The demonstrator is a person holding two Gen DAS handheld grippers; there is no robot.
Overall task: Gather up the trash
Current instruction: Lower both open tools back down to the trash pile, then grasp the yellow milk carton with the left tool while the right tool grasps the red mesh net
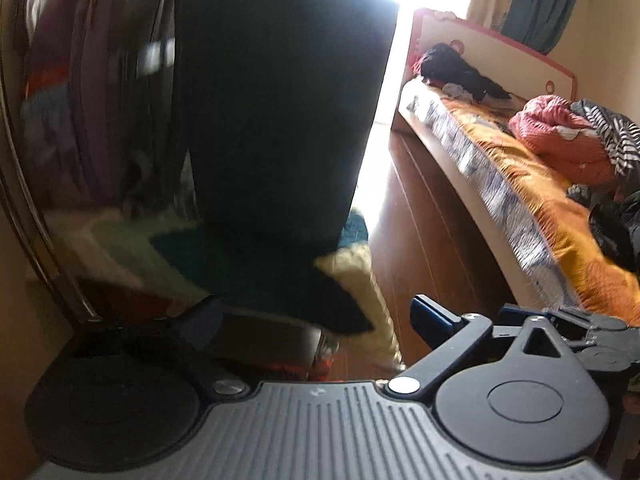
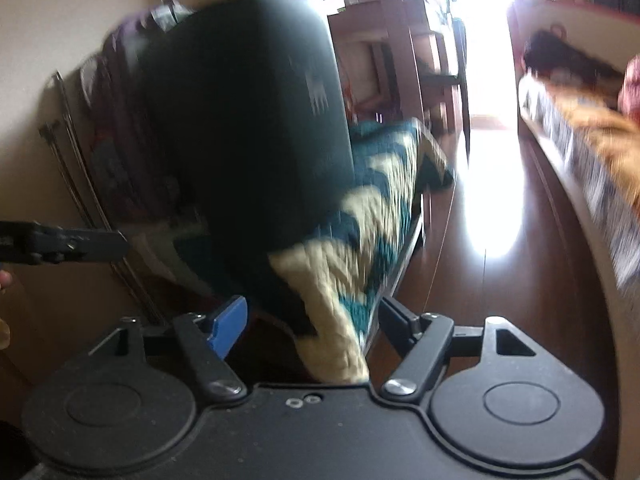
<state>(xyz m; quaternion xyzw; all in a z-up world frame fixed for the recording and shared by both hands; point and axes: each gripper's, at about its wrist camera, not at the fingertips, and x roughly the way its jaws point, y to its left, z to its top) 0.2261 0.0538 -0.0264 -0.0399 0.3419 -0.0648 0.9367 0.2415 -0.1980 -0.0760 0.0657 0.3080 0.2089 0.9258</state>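
Both claws point(image 1: 316, 320) point(image 2: 312, 320) wide apart, empty, before tall dark bin point(image 1: 280, 112), apparently upright, long axis vertical.

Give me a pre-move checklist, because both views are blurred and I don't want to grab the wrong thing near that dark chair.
1. Left gripper open: ok, fingers wide apart, nothing between them.
2. Right gripper open: ok, nothing gripped; the zigzag blanket only shows through the gap.
3. Trash item in sight: not ok, neither view shows clear trash.
4. Image sharpness: not ok, both views are motion-blurred.
5. Path ahead: not ok, the dark chair back fills the front of both views.
6. Bed contents sorted as trash or not: cannot tell; only clothes and bedding show.
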